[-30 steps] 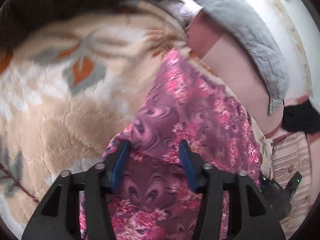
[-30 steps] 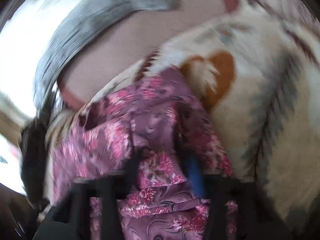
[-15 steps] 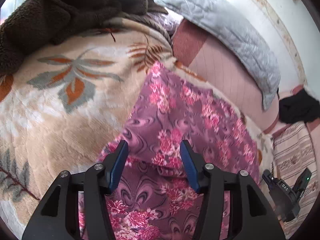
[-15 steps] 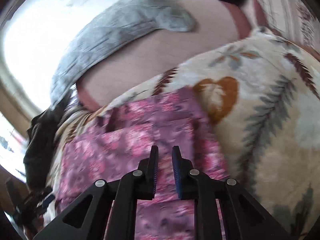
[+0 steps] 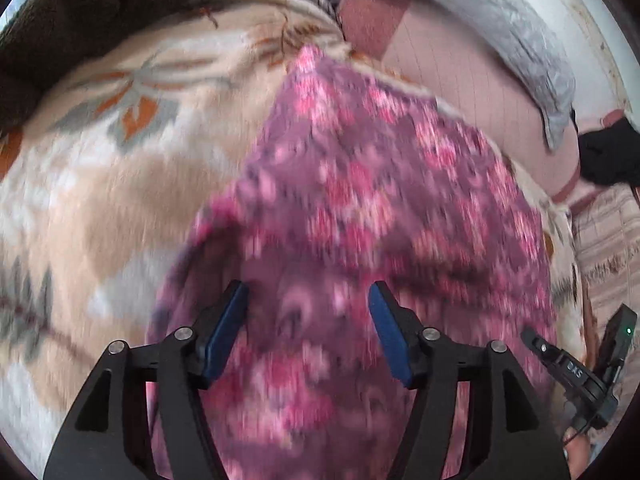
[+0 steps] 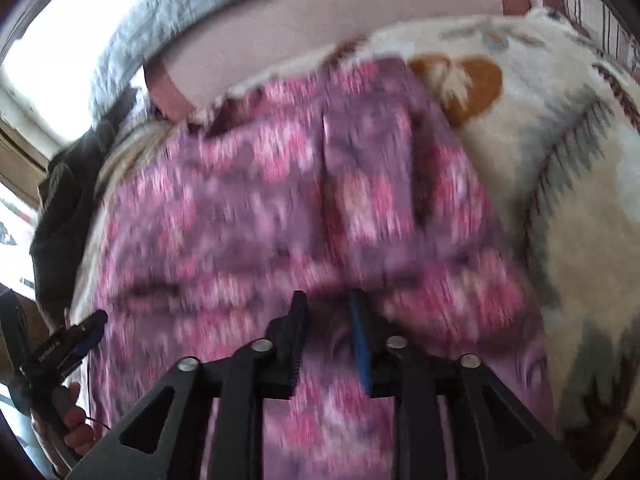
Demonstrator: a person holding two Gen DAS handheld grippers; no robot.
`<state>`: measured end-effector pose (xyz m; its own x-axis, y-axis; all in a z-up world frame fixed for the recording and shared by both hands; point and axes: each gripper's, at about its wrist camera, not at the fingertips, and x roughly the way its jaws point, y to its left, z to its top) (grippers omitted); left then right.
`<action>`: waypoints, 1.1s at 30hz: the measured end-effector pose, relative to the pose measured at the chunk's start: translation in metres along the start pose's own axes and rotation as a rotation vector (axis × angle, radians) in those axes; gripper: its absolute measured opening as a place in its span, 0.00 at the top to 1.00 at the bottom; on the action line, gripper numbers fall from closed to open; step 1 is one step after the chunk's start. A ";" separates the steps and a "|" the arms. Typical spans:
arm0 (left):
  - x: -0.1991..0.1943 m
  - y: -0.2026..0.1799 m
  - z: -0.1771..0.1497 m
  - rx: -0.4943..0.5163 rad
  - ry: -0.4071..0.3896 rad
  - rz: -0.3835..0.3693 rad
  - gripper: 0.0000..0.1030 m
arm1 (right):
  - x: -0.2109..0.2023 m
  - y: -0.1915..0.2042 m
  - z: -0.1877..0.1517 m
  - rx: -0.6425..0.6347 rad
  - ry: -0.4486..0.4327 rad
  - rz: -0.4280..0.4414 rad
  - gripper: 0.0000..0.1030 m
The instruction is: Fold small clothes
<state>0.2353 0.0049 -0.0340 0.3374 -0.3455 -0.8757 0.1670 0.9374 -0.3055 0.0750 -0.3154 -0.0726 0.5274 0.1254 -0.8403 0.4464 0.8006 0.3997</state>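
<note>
A purple garment with pink flowers [image 5: 360, 184] lies spread on a cream leaf-patterned blanket [image 5: 120, 168]; it also fills the middle of the right wrist view [image 6: 280, 208]. My left gripper [image 5: 308, 300] is open, its blue pads wide apart just above the garment's near part, holding nothing. My right gripper [image 6: 326, 304] has its jaws a narrow gap apart over the garment's near fold. Blur hides whether cloth sits between them. Both views are motion-blurred.
A grey quilted pillow [image 5: 500, 28] lies on a pink mattress [image 5: 460, 92] behind the blanket. A dark brown fleece [image 5: 100, 12] sits at the far left. A black cloth [image 5: 608, 156] lies at the right. The other hand-held gripper shows at each view's edge [image 5: 580, 372] [image 6: 60, 352].
Both grippers have moved closer and lower over the garment. The right gripper's jaws have parted a little from nearly closed. The left gripper stays open.
</note>
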 end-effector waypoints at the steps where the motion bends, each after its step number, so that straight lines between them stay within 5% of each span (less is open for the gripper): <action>1: -0.003 0.000 -0.007 0.009 0.036 -0.002 0.39 | -0.004 0.001 -0.005 -0.008 0.005 -0.006 0.73; 8: -0.049 0.026 -0.060 0.015 0.184 -0.024 0.39 | -0.042 -0.006 -0.065 -0.045 0.108 0.013 0.61; 16: -0.122 0.095 -0.099 0.016 0.198 0.027 0.38 | -0.120 -0.064 -0.105 0.009 0.110 0.012 0.53; 24: -0.114 0.091 -0.155 0.082 0.379 -0.075 0.38 | -0.146 -0.131 -0.159 0.113 0.192 0.055 0.51; 33: -0.103 0.082 -0.193 0.103 0.477 -0.071 0.38 | -0.135 -0.117 -0.187 0.065 0.275 0.220 0.51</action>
<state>0.0357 0.1255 -0.0411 -0.1357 -0.3274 -0.9351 0.2726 0.8951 -0.3529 -0.1839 -0.3167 -0.0746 0.4054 0.4511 -0.7951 0.3933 0.6990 0.5972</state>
